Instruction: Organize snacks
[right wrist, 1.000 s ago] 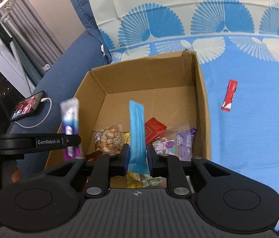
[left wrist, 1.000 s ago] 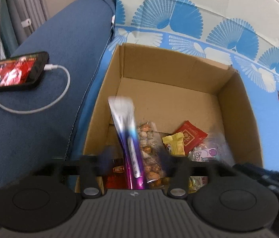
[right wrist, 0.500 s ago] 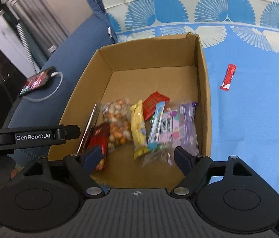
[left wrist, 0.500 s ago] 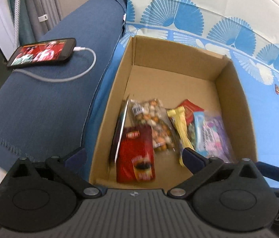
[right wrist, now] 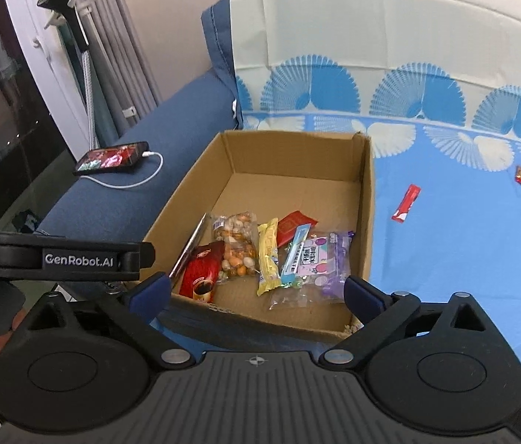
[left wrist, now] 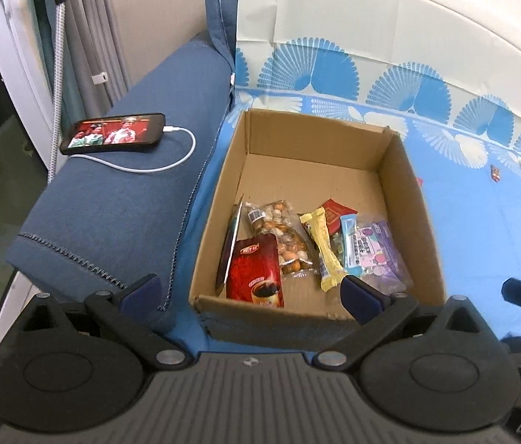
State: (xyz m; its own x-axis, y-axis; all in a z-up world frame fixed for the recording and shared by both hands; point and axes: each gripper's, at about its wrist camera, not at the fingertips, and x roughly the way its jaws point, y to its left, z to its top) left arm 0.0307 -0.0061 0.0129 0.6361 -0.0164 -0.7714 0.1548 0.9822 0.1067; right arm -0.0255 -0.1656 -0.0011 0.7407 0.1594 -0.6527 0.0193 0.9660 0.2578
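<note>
The left gripper stands with its jaws spread wide and nothing between them; the right gripper has just been opening, its jaws now equally wide and likewise empty; each hangs above the near rim of the cardboard box, tilted down toward it.

The box sits directly ahead of both tools on the blue patterned sheet; its contents lie in the near half, just beyond the fingertips, while the far half of the floor is bare cardboard.

Contents, left to right as seen from the tools: a thin silver-edged packet leaning against the left wall; a red coffee sachet nearest the left gripper; a clear bag of mixed nuts; a yellow bar; a red packet partly covered behind it; a light blue stick lying on a purple bag, closest to the right gripper.

Outside the box, well to the right of the right gripper, a red bar and a small red candy lie on the sheet; to the left, a phone with a white cable rests on the blue sofa arm.
</note>
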